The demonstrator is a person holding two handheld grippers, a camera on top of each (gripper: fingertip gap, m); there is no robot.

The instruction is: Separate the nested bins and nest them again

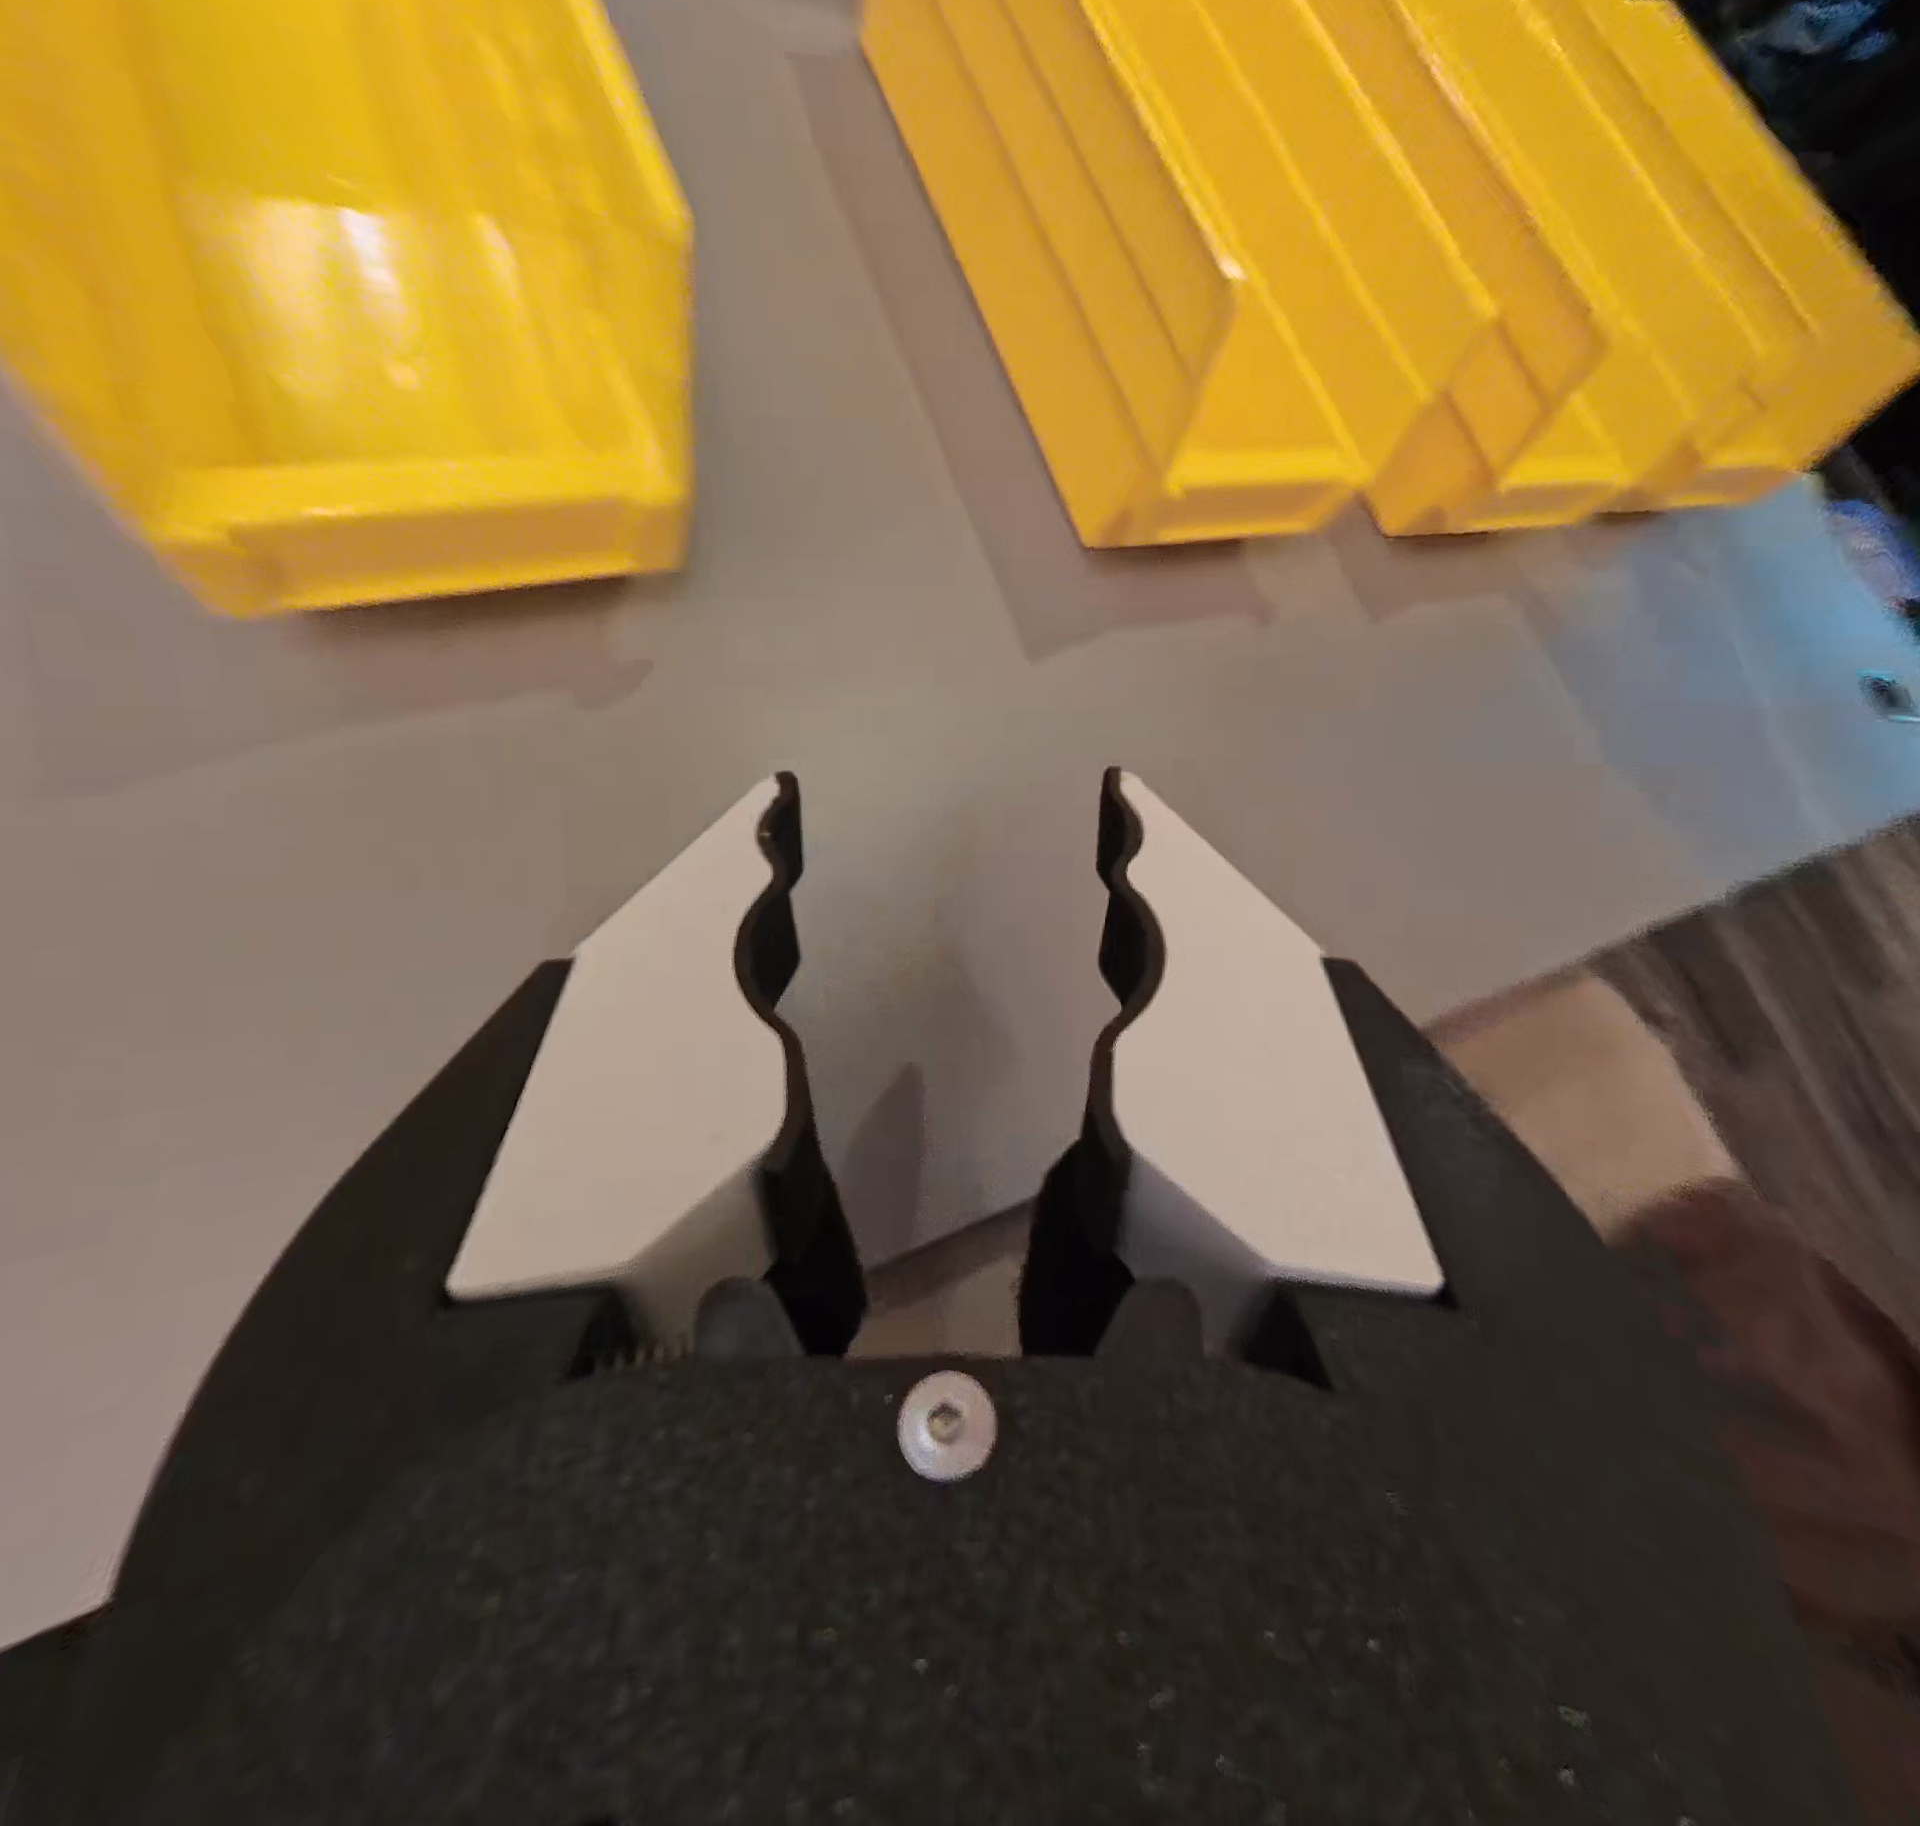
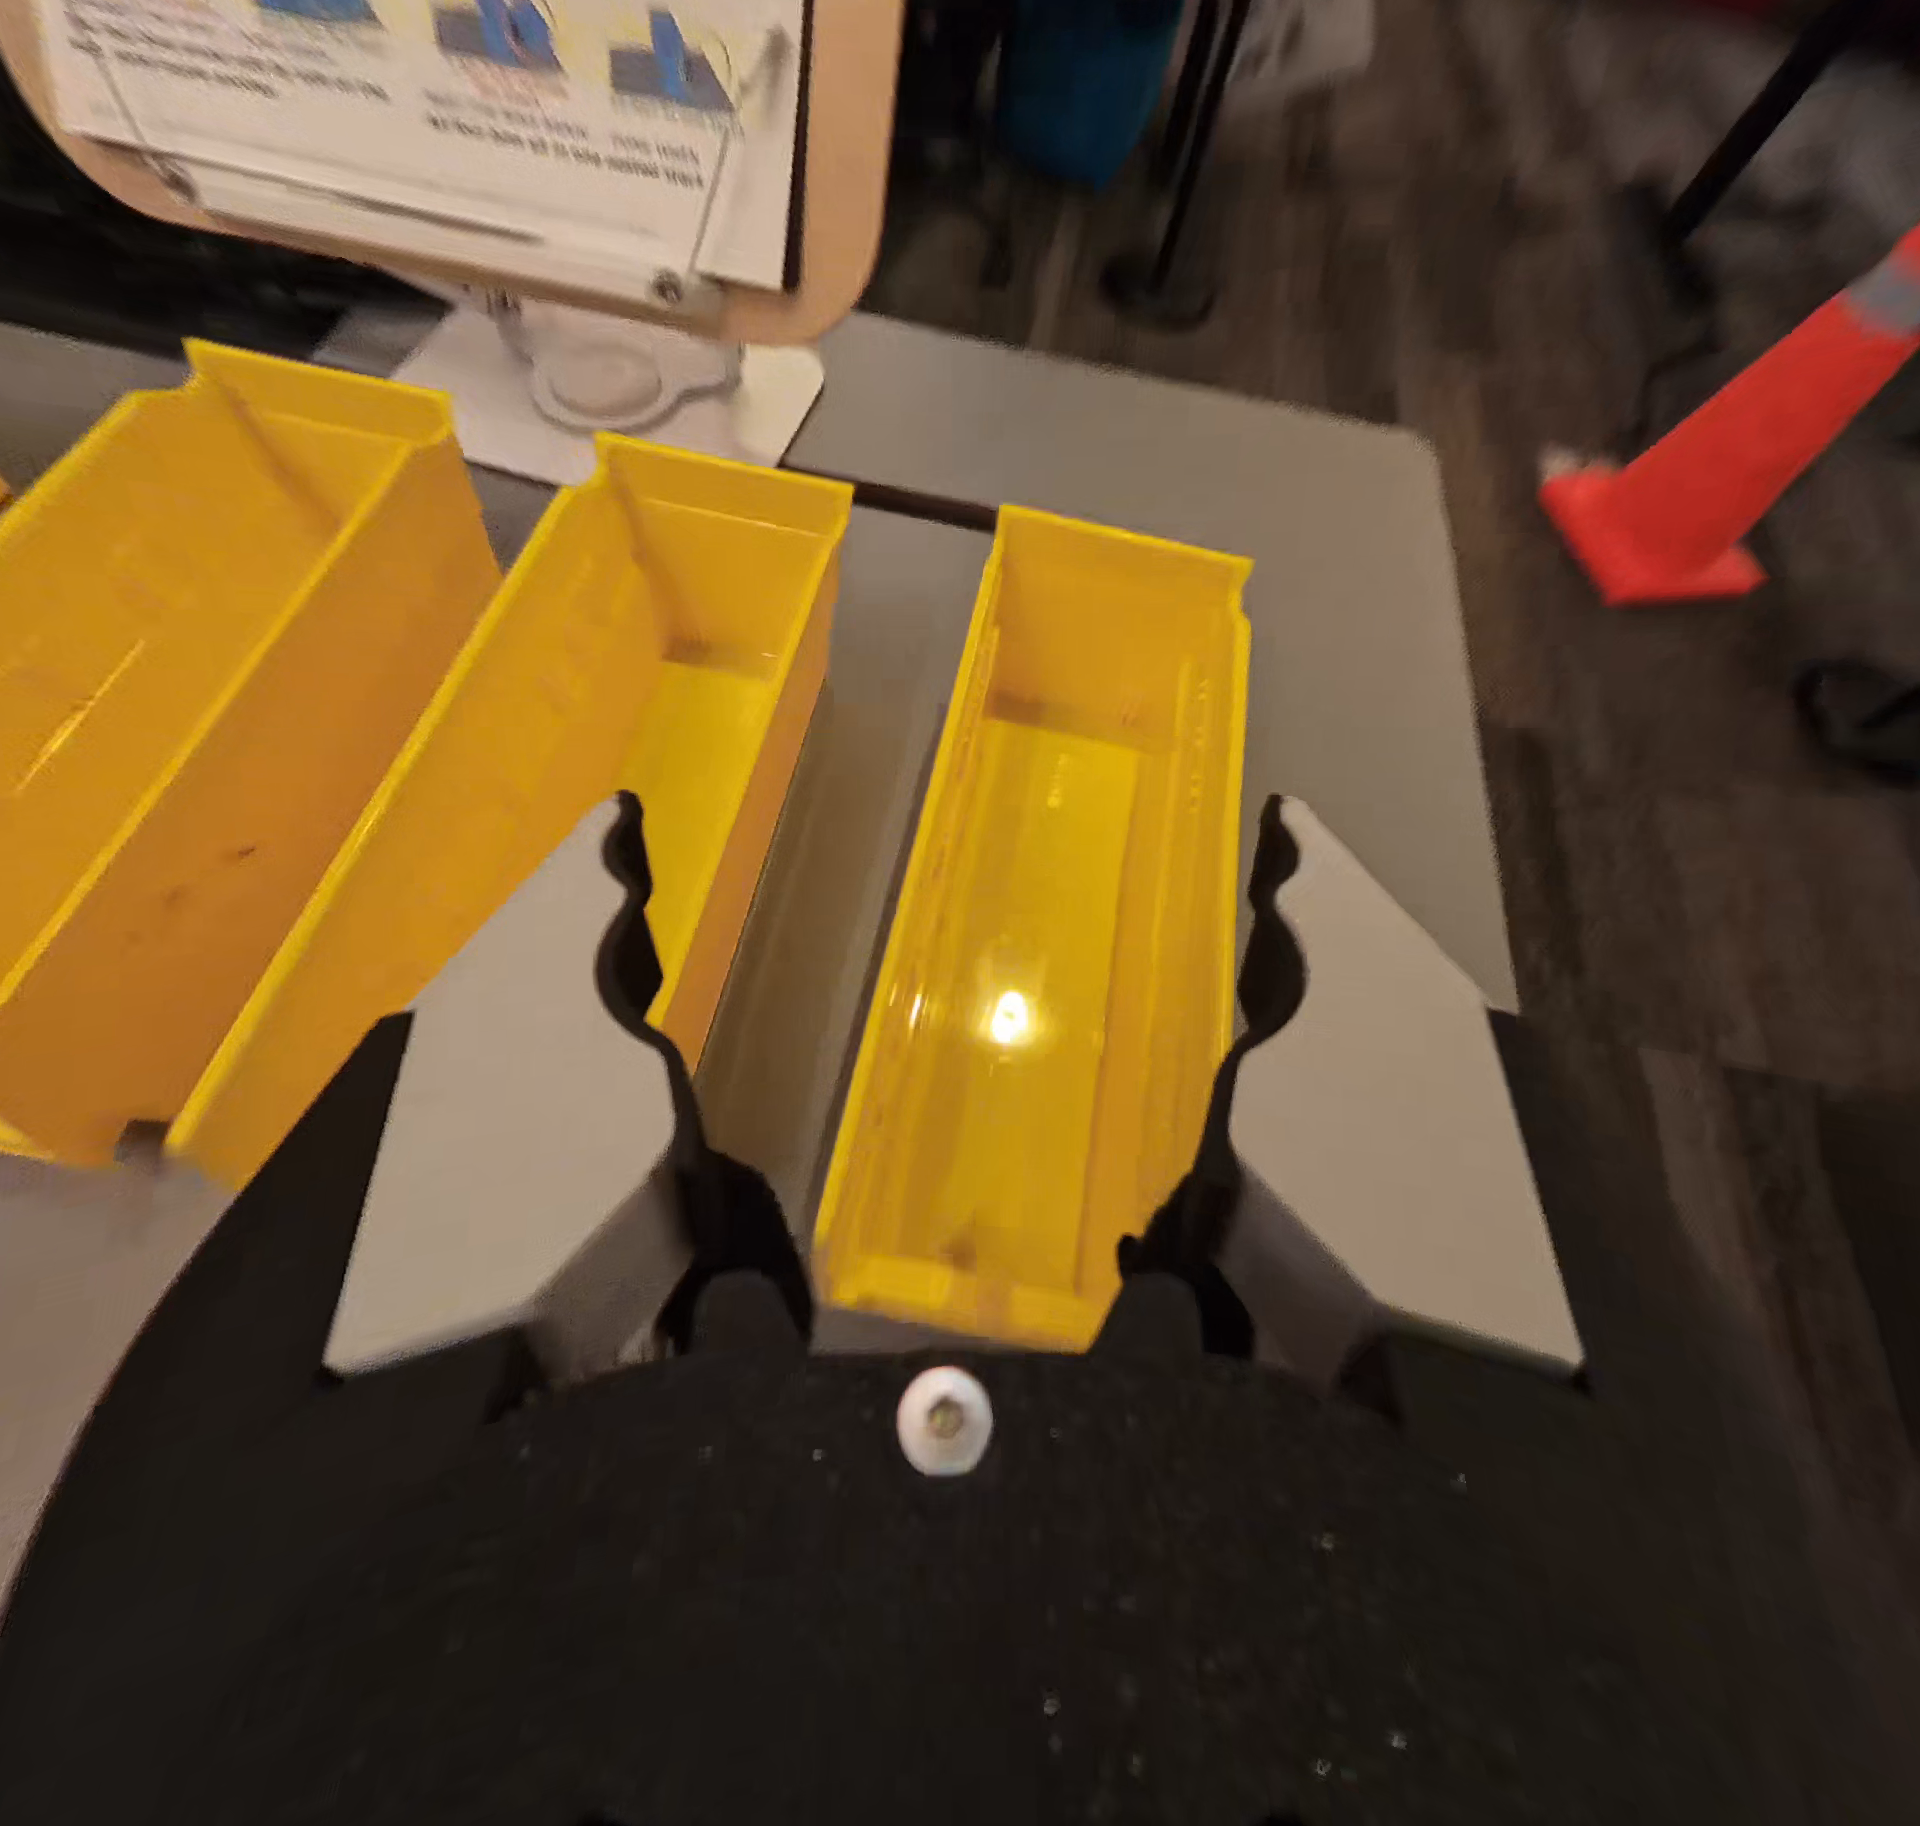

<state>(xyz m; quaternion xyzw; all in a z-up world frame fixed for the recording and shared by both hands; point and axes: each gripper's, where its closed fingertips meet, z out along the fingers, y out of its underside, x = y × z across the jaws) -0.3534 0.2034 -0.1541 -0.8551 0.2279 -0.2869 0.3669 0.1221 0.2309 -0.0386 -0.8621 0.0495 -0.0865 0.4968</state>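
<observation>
1. While my left gripper [image 1: 948, 789] hangs over the bare grey table [image 1: 831, 716], left wrist view, its jaws stand partly apart with nothing between them but tabletop. It has hold of nothing.

2. Same view: one wide yellow bin [image 1: 343, 259] lies ahead to the left, open side up. A group of narrower yellow bins [image 1: 1351, 249] lies ahead to the right, packed side by side; blur keeps me from counting them or telling whether any are still nested.

3. Right wrist view: my right gripper [image 2: 951, 810] is spread wide. A narrow yellow bin [image 2: 1070, 924] sits on the table between the fingers. The right finger looks close against its outer wall, but I cannot tell if it touches. The left finger stands clear, with a strip of table between. No grip yet, by my reading.

4. Same view: two more yellow bins lie to the left, a middle bin [image 2: 582, 758] and a far-left bin [image 2: 218, 696], each single and apart from the narrow one. An instruction sheet on a stand [image 2: 436, 83] is behind them; an orange cone [image 2: 1725, 446] is on the floor.

5. Judgement: separation looks done or nearly so, with bins laid out singly. The step in hand seems to be taking up the narrow bin to start re-nesting.

6. Next move calls for closing the right gripper on one wall or across the bin, lifting level, then lining it up over a neighbour before lowering. Left gripper is free to steady the receiving bin.
</observation>
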